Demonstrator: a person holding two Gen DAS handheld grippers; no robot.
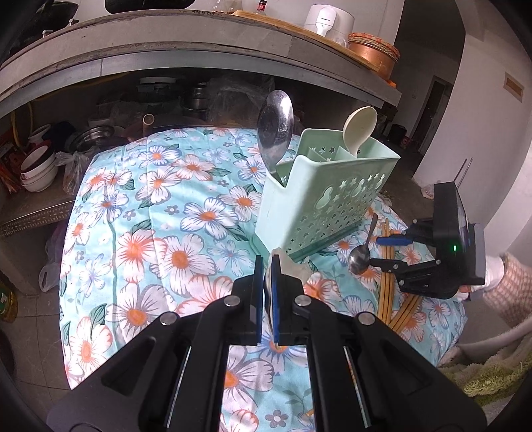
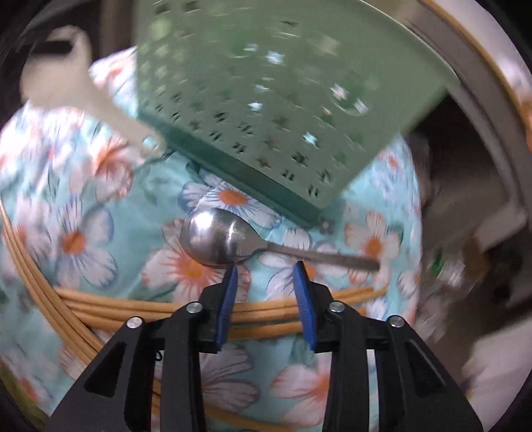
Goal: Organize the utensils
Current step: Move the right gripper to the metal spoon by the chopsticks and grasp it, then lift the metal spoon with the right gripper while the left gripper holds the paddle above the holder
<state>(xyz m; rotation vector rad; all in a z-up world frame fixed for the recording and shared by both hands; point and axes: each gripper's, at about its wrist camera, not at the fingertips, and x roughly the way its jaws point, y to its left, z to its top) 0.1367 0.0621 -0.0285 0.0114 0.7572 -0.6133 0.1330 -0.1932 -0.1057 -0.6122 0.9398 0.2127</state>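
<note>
- Two risks: right gripper point(image 2: 266, 270), jaws part-open and empty, straddles the small steel spoon's point(image 2: 219, 241) neck on soft floral cloth point(image 2: 83, 239); it may skid toward the chopsticks point(image 2: 133, 300).
- Left gripper point(image 1: 265, 266), jaws pinched on a clear scrap, sits near the green utensil caddy point(image 1: 319, 196); a nudge could tip it.

A floral cloth point(image 1: 173, 232) covered the work surface. Behind it ran a grey counter point(image 1: 166, 50), which carried a white appliance point(image 1: 327, 18) and a stack of copper-coloured basins point(image 1: 374, 53). The shelf beneath the counter held stacked white bowls point(image 1: 38, 169) and steel pans point(image 1: 94, 138). A plastic bag point(image 1: 50, 275) lay on the floor.
</note>
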